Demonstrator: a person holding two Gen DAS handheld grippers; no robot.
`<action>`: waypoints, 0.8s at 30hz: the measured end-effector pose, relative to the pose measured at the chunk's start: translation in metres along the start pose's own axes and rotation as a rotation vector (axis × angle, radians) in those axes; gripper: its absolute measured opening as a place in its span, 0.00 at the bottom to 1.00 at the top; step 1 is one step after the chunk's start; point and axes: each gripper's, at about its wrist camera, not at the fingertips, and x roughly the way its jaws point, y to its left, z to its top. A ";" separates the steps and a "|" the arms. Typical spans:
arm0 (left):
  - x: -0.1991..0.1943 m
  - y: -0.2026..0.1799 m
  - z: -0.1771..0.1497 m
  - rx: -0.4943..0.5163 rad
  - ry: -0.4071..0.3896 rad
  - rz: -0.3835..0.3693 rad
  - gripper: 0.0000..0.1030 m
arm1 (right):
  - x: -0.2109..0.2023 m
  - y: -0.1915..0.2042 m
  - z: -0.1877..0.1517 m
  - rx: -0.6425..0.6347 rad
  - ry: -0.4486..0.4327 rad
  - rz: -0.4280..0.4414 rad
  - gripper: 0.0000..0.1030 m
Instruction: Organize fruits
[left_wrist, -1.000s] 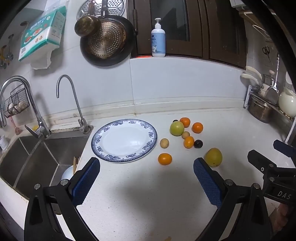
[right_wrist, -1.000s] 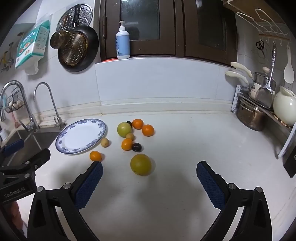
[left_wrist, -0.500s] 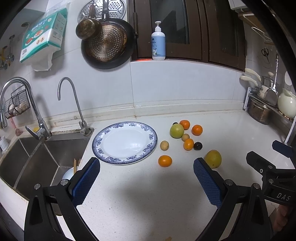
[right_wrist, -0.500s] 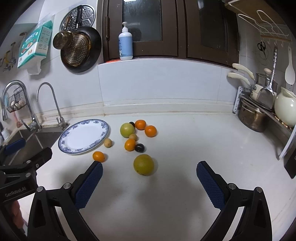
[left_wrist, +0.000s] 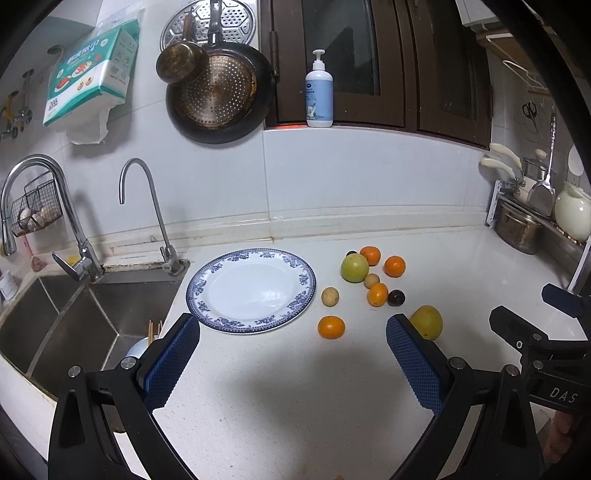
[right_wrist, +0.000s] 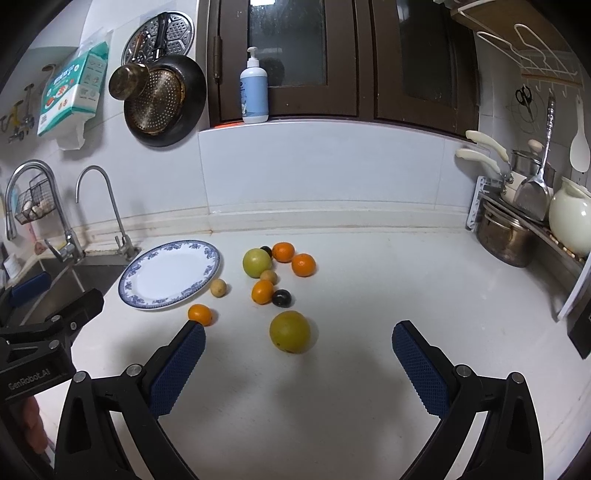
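A blue-rimmed white plate (left_wrist: 251, 291) (right_wrist: 170, 274) lies empty on the white counter beside the sink. Right of it lie loose fruits: a green apple (left_wrist: 354, 268) (right_wrist: 257, 262), several oranges, one nearest the plate (left_wrist: 331, 327) (right_wrist: 200, 314), a small brown fruit (left_wrist: 330, 296) (right_wrist: 218, 287), a dark plum (left_wrist: 396, 297) (right_wrist: 282, 297) and a large yellow-green fruit (left_wrist: 426, 322) (right_wrist: 290, 331). My left gripper (left_wrist: 293, 362) is open and empty, short of the plate. My right gripper (right_wrist: 298, 363) is open and empty, just short of the large fruit.
A steel sink (left_wrist: 74, 314) with two taps lies left of the plate. Pots and a white kettle (right_wrist: 569, 221) stand on a rack at the right. Pans hang on the wall, and a soap bottle (right_wrist: 254, 92) stands on the ledge.
Both grippers have drawn slightly nearer the counter's back; fruits and plate sit a little lower and nearer in view. Nothing was taken hold of.
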 end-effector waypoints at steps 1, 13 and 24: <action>0.000 0.000 0.000 0.000 0.000 0.001 1.00 | 0.000 0.000 0.000 0.000 0.000 -0.001 0.99; 0.000 0.000 0.000 -0.001 -0.001 0.002 1.00 | 0.001 0.001 0.000 -0.001 0.000 0.001 0.99; 0.002 0.001 0.001 0.001 0.001 -0.007 1.00 | 0.003 0.005 0.001 -0.004 0.003 0.002 0.99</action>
